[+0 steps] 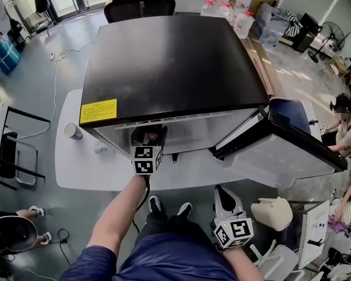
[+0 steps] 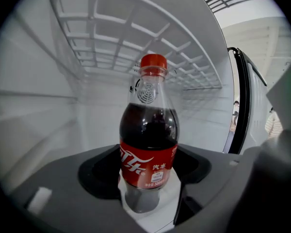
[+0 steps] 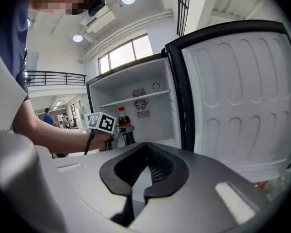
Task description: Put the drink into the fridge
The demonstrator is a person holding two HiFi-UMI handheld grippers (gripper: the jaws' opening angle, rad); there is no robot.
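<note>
Left gripper (image 1: 148,136) grips cola bottle (image 2: 149,149), seemingly inside fridge (image 1: 169,63)

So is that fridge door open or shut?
Open: the door is swung wide, and the cola bottle is gripped inside the fridge.

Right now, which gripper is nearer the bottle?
Left. The left gripper is shut on the bottle inside the fridge; the right gripper hangs outside, shut and empty, well short of it.
</note>
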